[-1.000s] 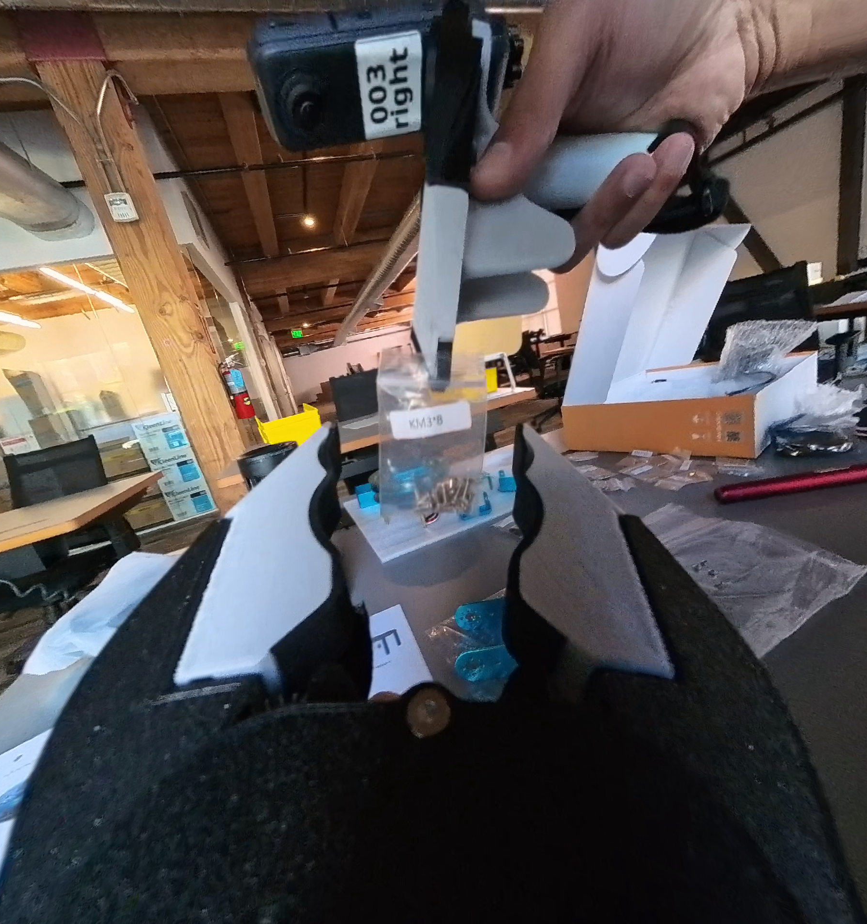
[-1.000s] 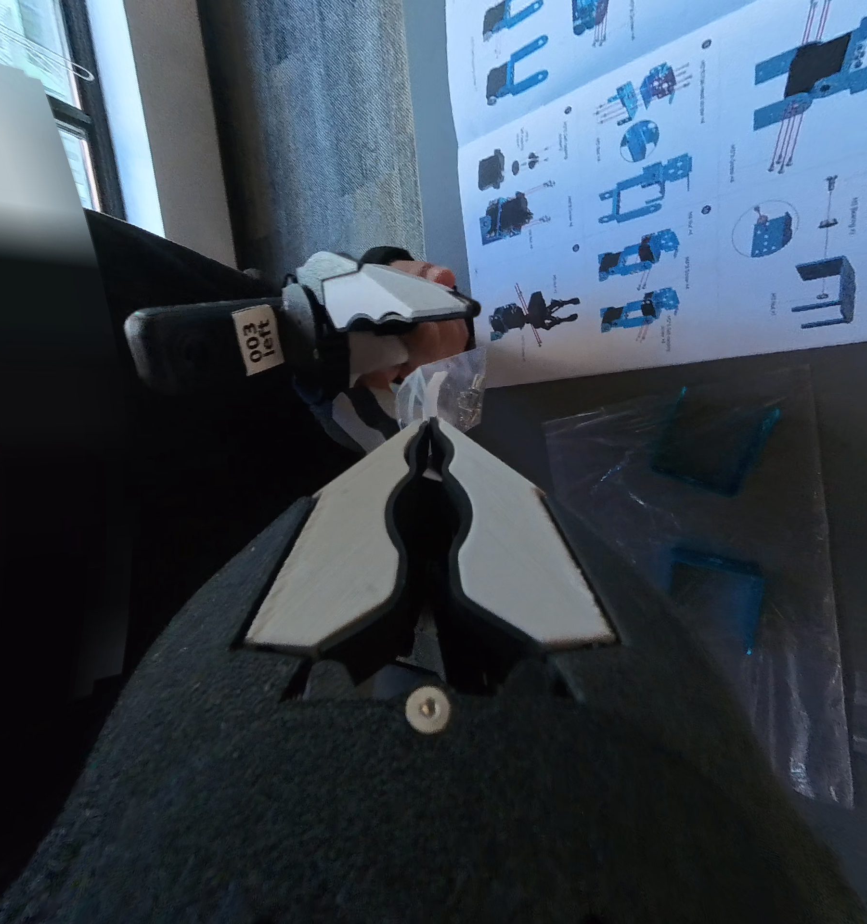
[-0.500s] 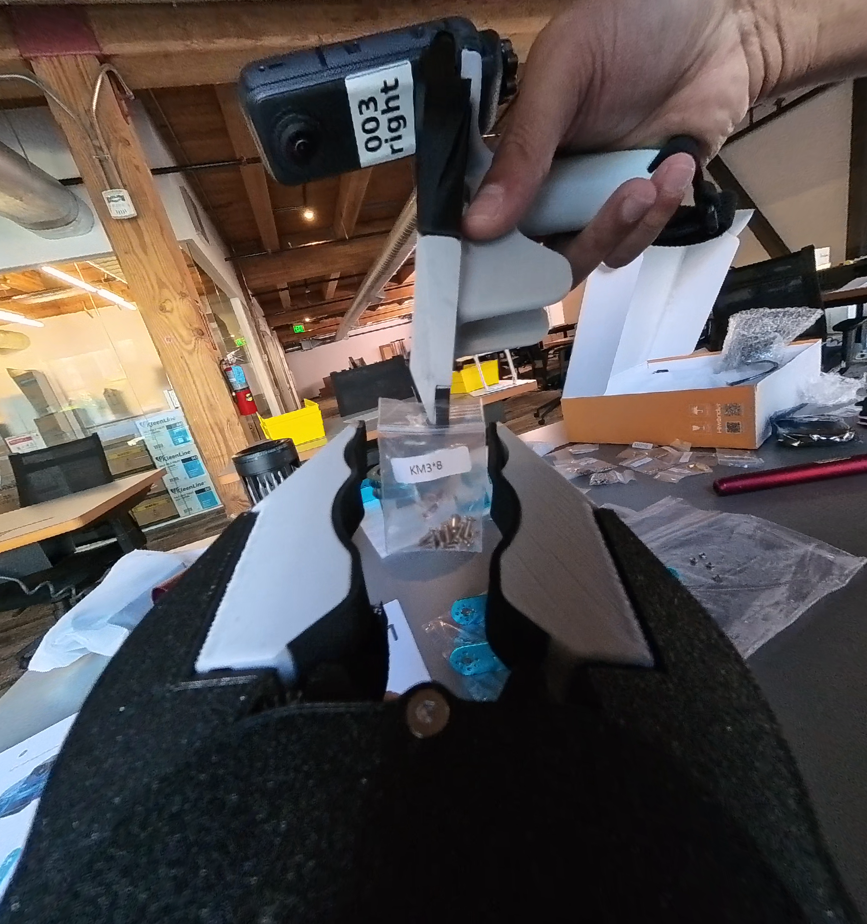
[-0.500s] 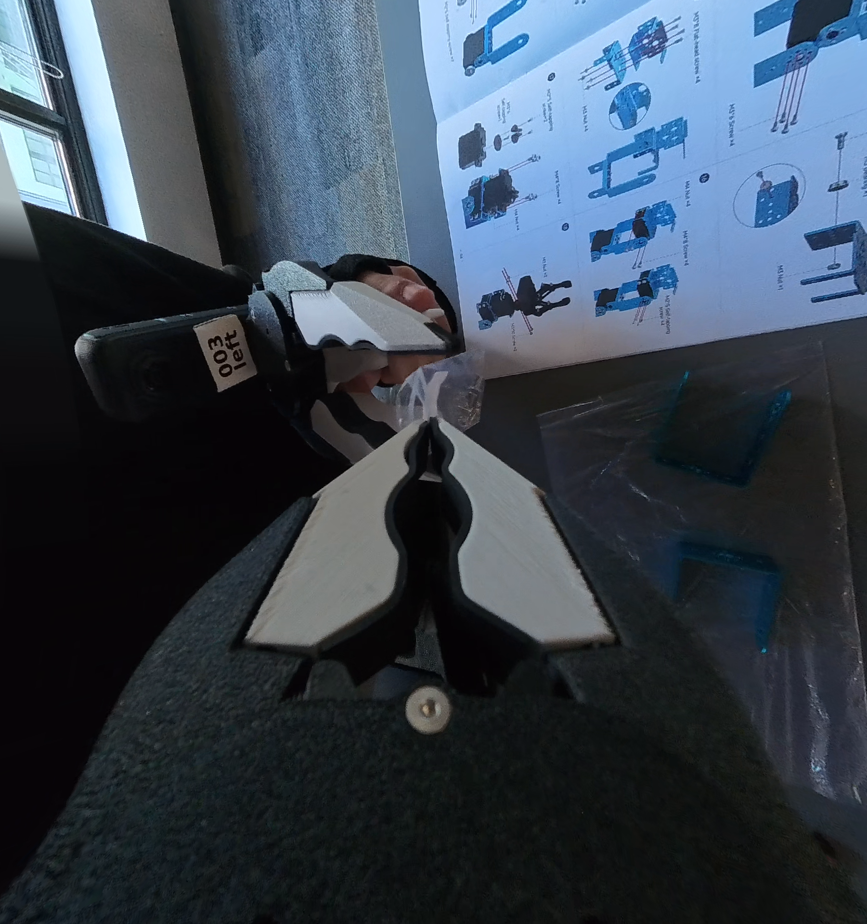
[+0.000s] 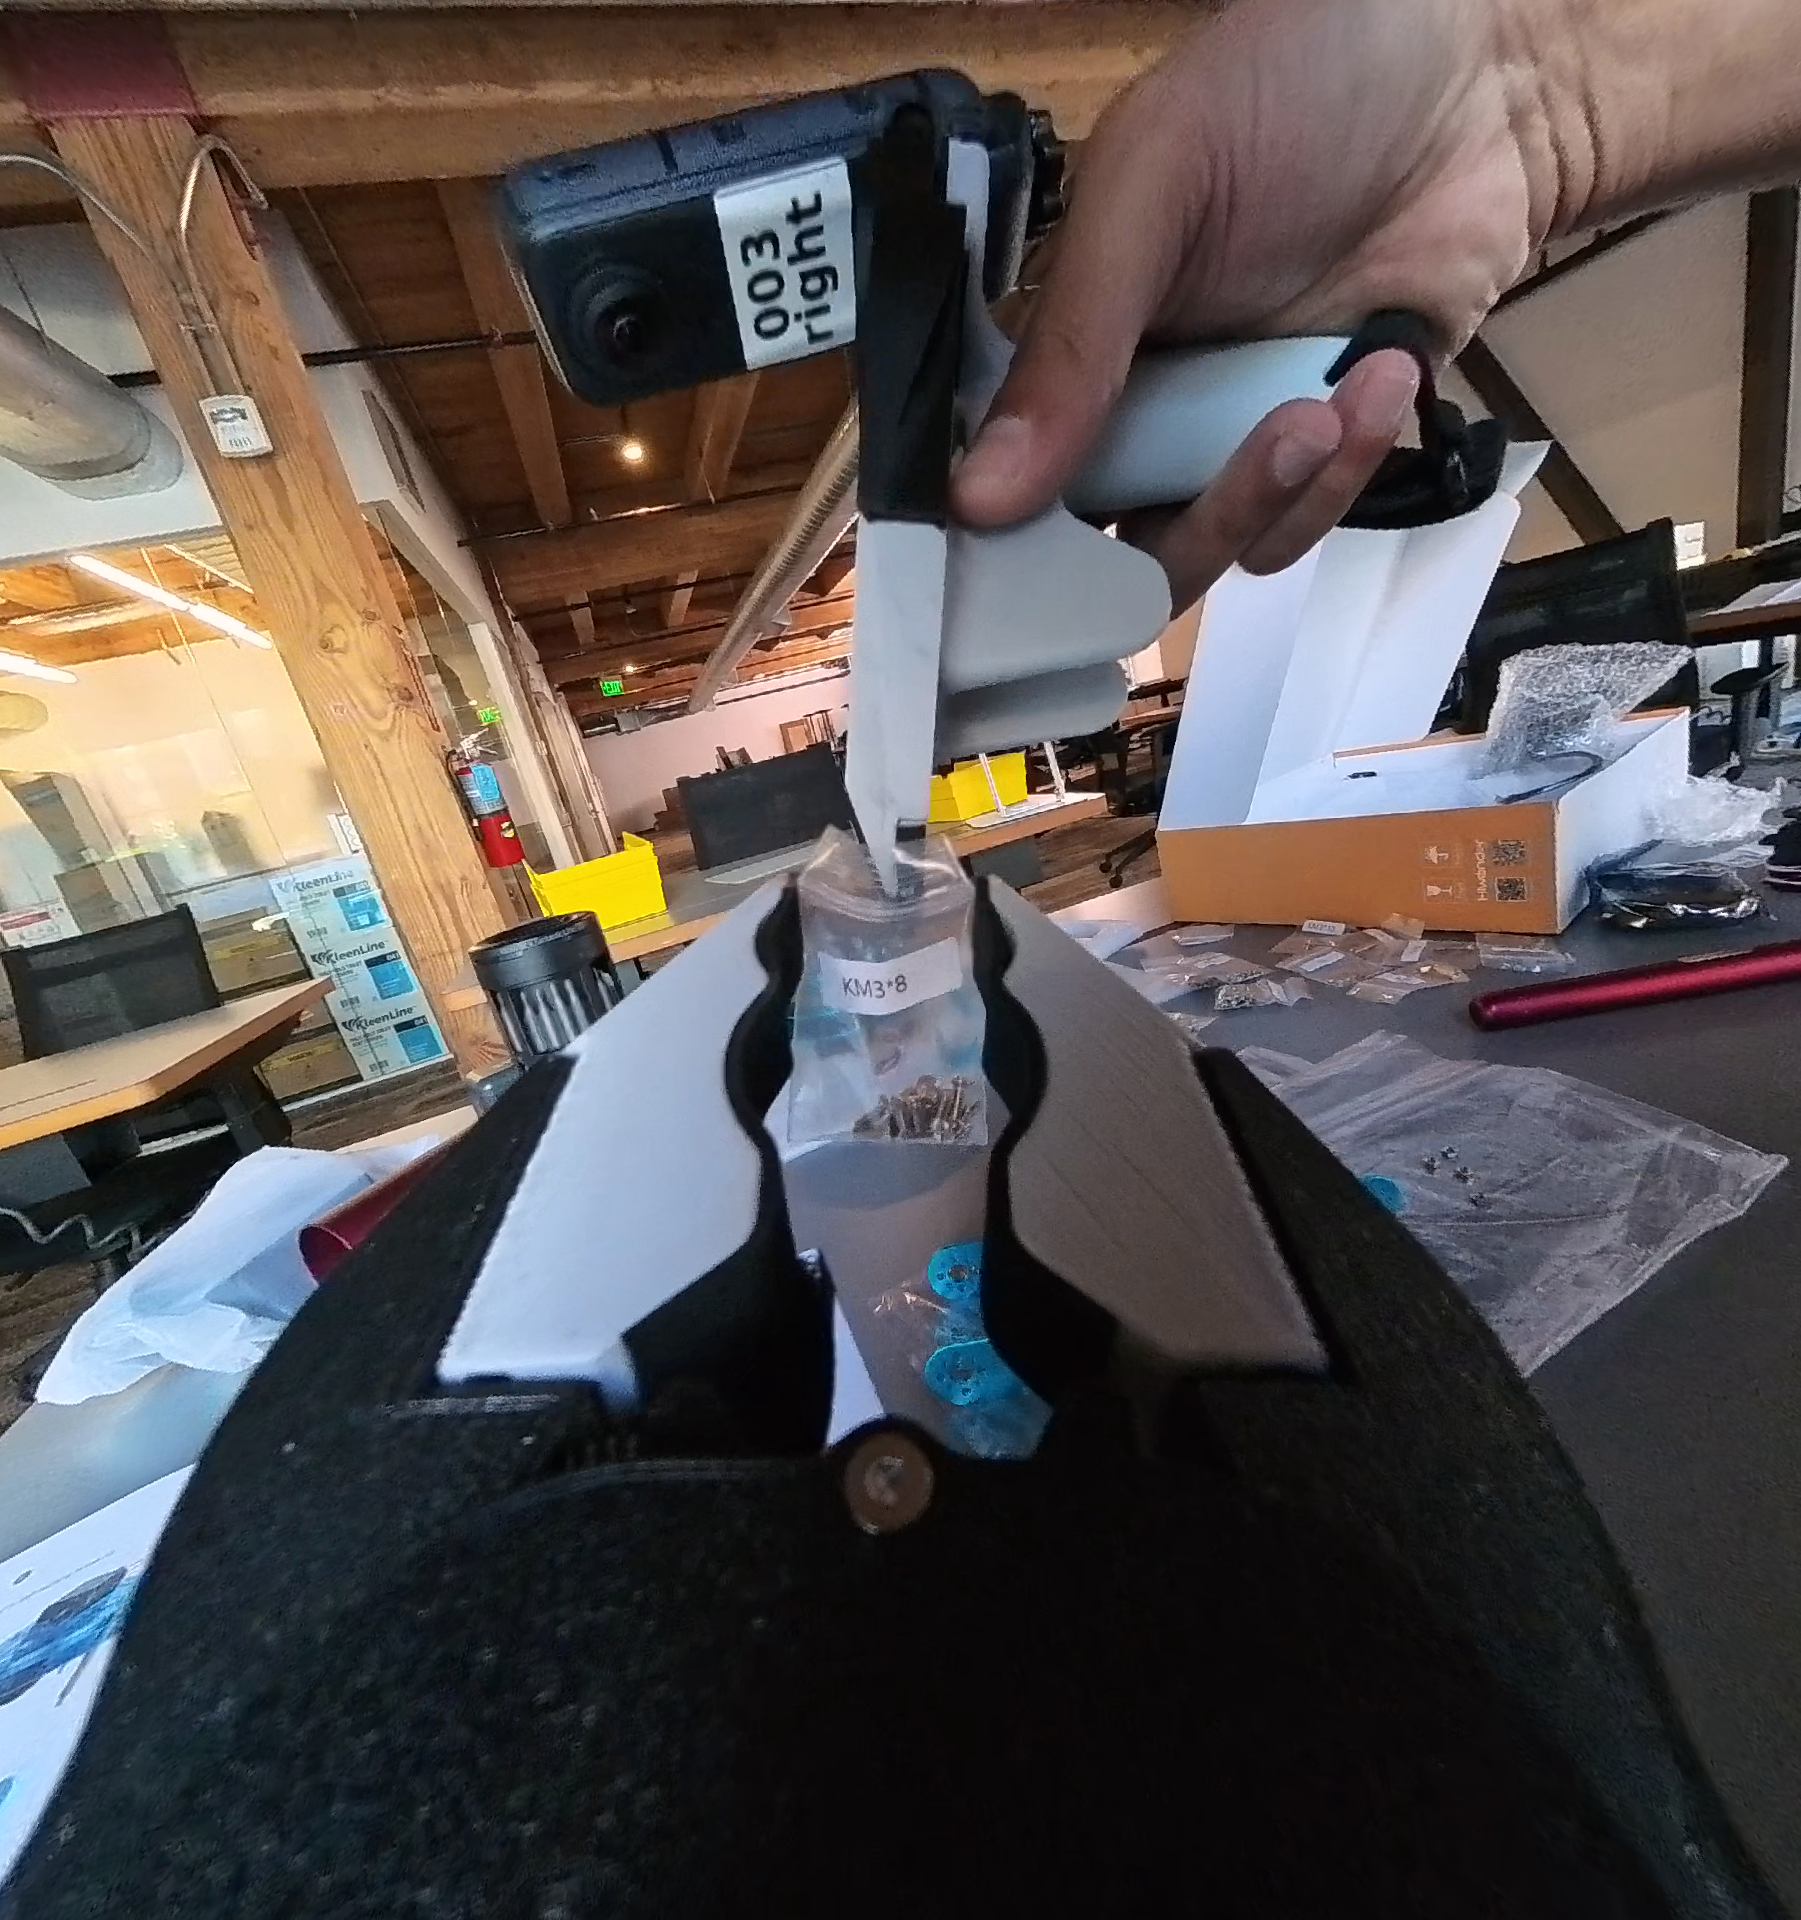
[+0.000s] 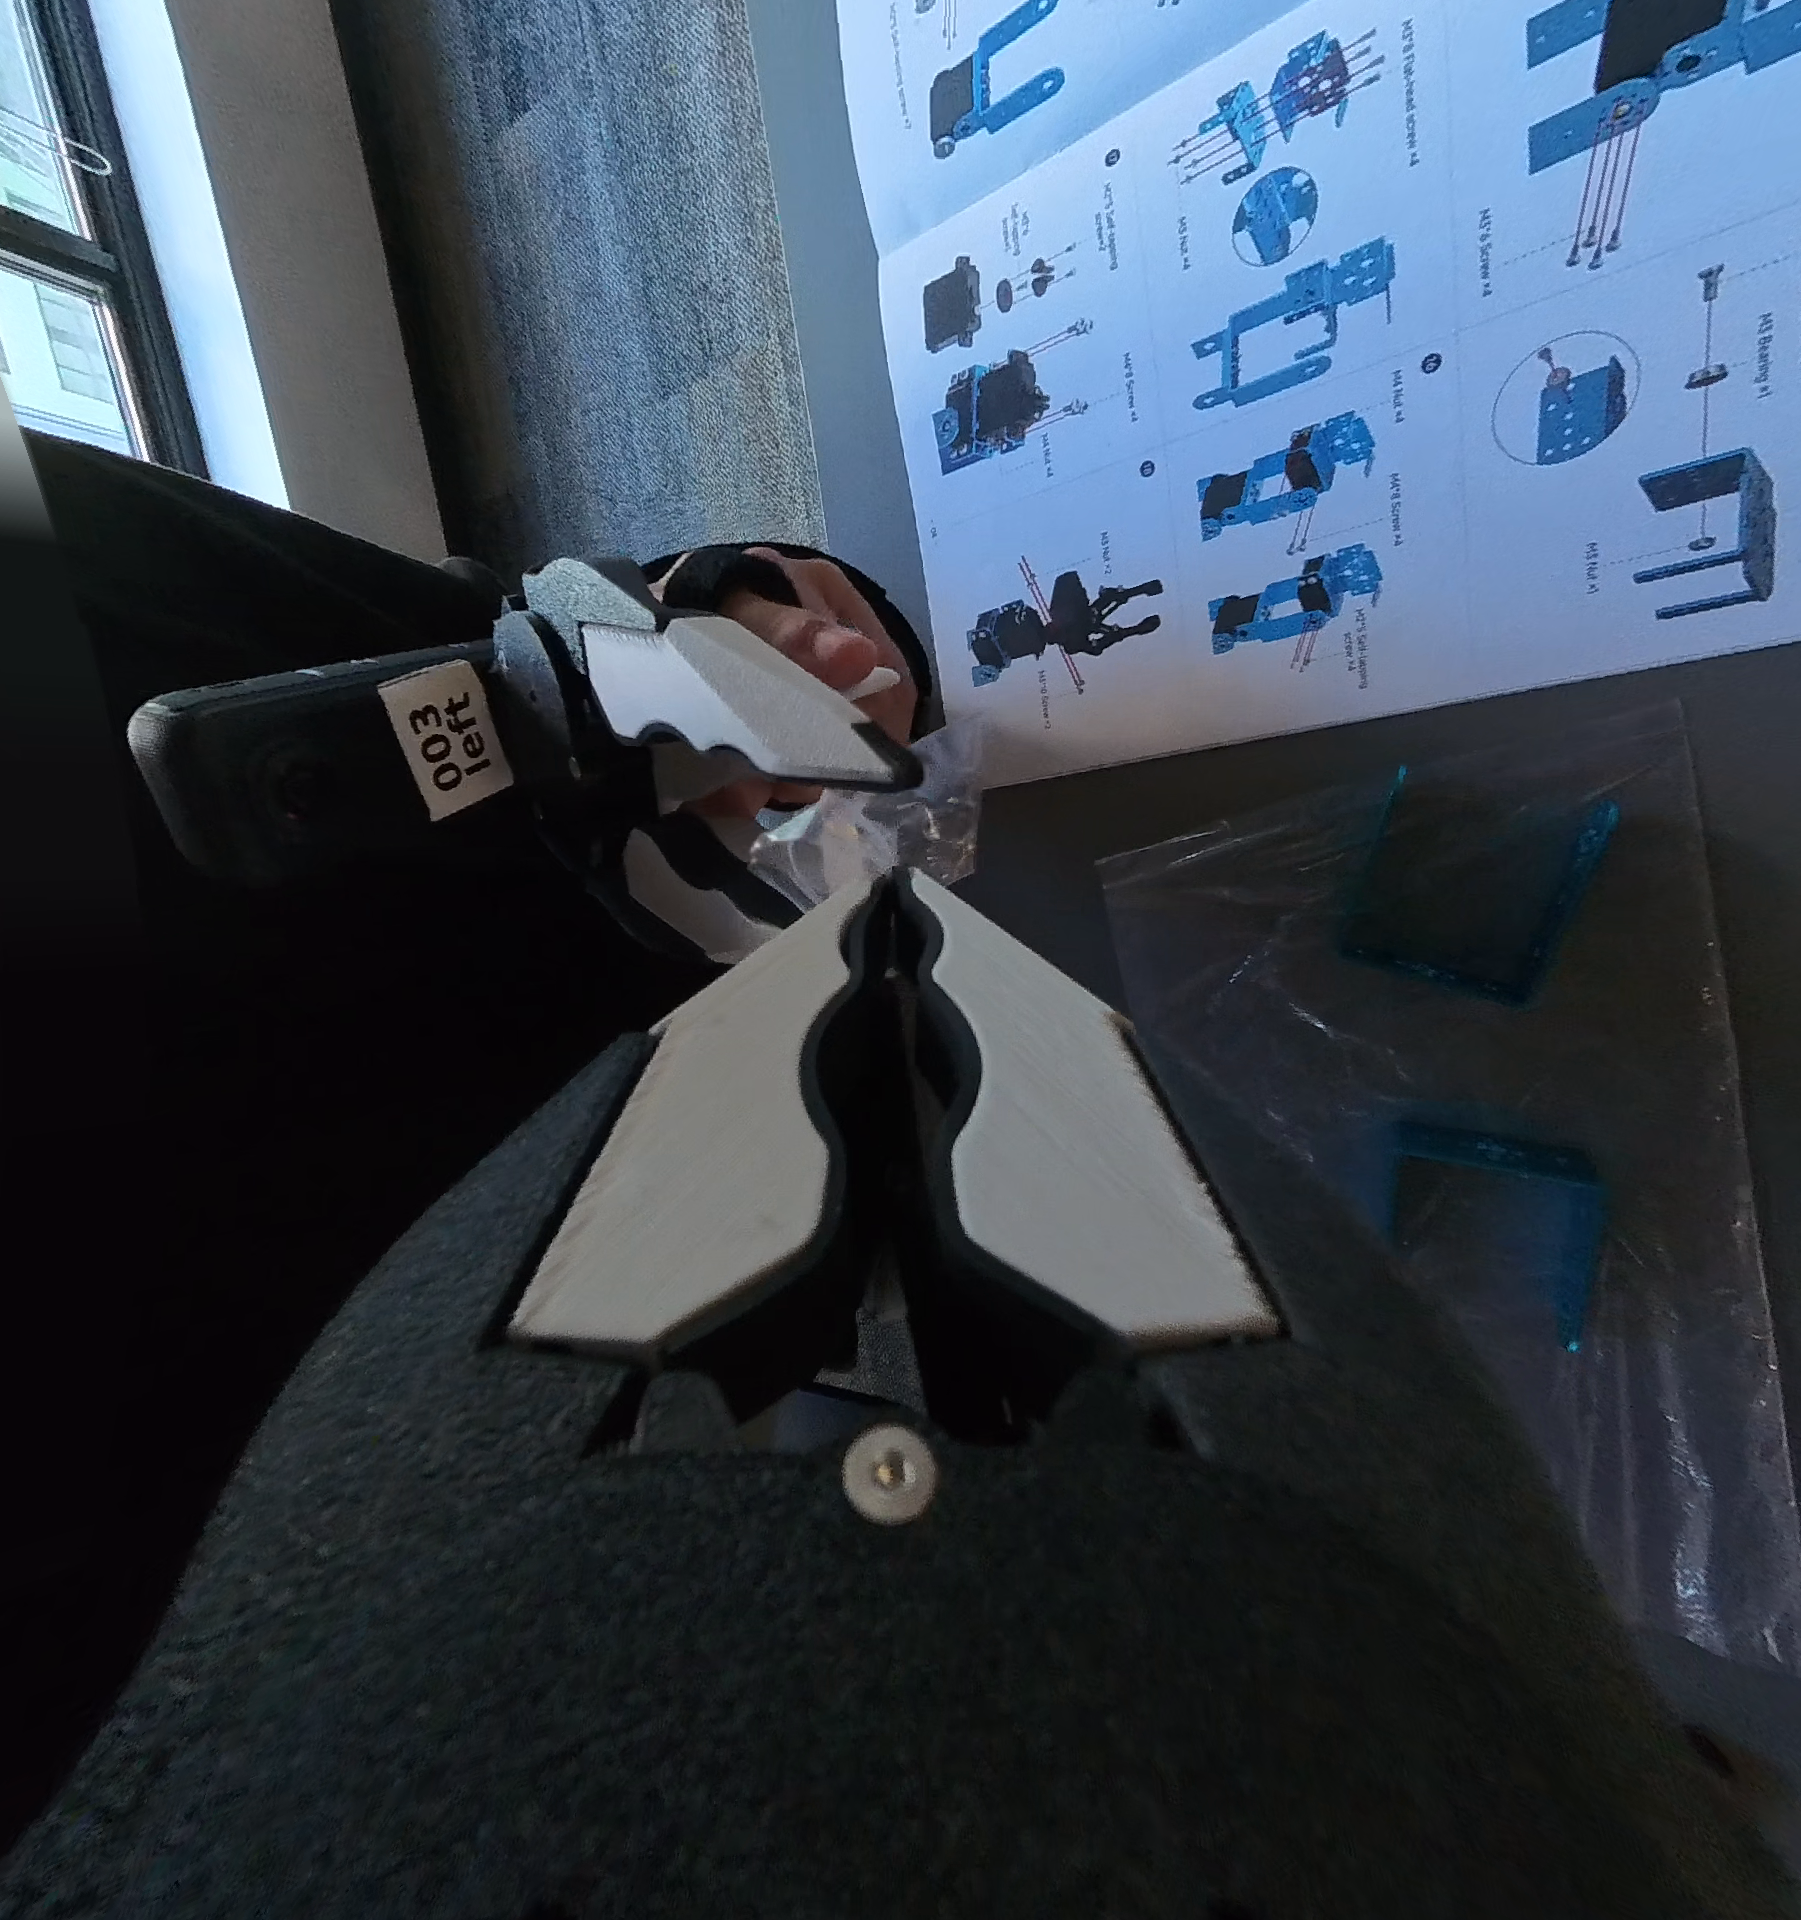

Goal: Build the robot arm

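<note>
Left wrist view: the left claw (image 5: 885, 935) pointed forward over a dark desk (image 5: 1706, 1299), its two white-faced fingers parted, with a small clear bag of screws (image 5: 883, 1039) hanging between them. The fingertips stood just beside the bag's upper edges; whether they touched it could not be told. The bag bore a white label, and brass-coloured screws lay heaped in its bottom. From above, the right claw (image 5: 891, 883) came down with its tips pinched together on the bag's top edge, held by a bare hand (image 5: 1280, 229). Beneath the bag lay blue round metal parts (image 5: 963, 1340) in clear wrap. To the right, a large flat plastic bag (image 5: 1478, 1164) lay on the desk, and beyond it a dark red rod (image 5: 1665, 992), a scatter of tiny packets (image 5: 1322, 961) and an open orange-and-white box (image 5: 1395, 842).

Right wrist view: the right claw (image 6: 898, 883) was closed, its tips meeting on the crumpled top of the bag of screws (image 6: 875, 821). The left claw (image 6: 901, 774) reached in from the left, one finger's tip right by the bag. A sheet of assembly diagrams (image 6: 1395, 364) lay beyond, and blue brackets (image 6: 1467, 914) sat inside a clear bag on the right.
</note>
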Demonstrator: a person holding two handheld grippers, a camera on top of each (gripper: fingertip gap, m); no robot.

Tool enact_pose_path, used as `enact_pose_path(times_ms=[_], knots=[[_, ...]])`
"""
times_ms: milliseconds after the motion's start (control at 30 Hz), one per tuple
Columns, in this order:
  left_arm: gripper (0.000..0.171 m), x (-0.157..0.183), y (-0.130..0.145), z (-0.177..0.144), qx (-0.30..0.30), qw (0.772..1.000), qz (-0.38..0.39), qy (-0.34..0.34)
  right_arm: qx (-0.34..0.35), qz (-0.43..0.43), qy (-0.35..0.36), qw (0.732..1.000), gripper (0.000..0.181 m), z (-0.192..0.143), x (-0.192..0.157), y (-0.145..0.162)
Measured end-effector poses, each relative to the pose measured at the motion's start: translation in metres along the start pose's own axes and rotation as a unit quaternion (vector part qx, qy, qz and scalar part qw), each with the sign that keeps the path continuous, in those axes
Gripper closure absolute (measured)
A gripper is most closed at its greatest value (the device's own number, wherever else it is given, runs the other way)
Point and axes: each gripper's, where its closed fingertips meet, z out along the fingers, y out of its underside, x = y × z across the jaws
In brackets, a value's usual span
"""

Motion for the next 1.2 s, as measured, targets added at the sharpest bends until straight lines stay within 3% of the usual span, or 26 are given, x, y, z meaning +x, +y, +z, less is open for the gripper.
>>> enact_pose_path(times_ms=[233, 367, 500, 667, 833, 1000, 1200], knots=[[0.126, 0.009, 0.005, 0.002, -0.007, 1.0, -0.014, 0.021, -0.005, -0.015, 0.033, 0.999, 0.181, -0.006, 0.01, 0.009], [0.123, 0.016, 0.018, 0.006, -0.036, 0.995, -0.068, 0.062, 0.009, -0.018, 0.097, 0.995, 0.181, -0.032, 0.041, 0.028], [0.123, 0.014, 0.056, 0.013, -0.105, 0.986, -0.106, 0.081, 0.048, 0.017, 0.163, 0.985, 0.181, -0.069, 0.092, 0.073], [0.123, 0.011, 0.09, 0.015, -0.166, 0.976, -0.115, 0.081, 0.107, 0.076, 0.239, 0.962, 0.181, -0.105, 0.164, 0.157], [0.123, 0.018, 0.102, 0.018, -0.208, 0.969, -0.108, 0.083, 0.186, 0.107, 0.214, 0.953, 0.181, -0.11, 0.195, 0.226], [0.124, 0.039, 0.115, 0.04, -0.256, 0.958, -0.09, 0.093, 0.261, 0.07, 0.216, 0.938, 0.181, -0.125, 0.222, 0.258], [0.124, 0.063, 0.114, 0.09, -0.314, 0.938, -0.08, 0.122, 0.352, 0.045, 0.226, 0.907, 0.181, -0.123, 0.243, 0.274]])
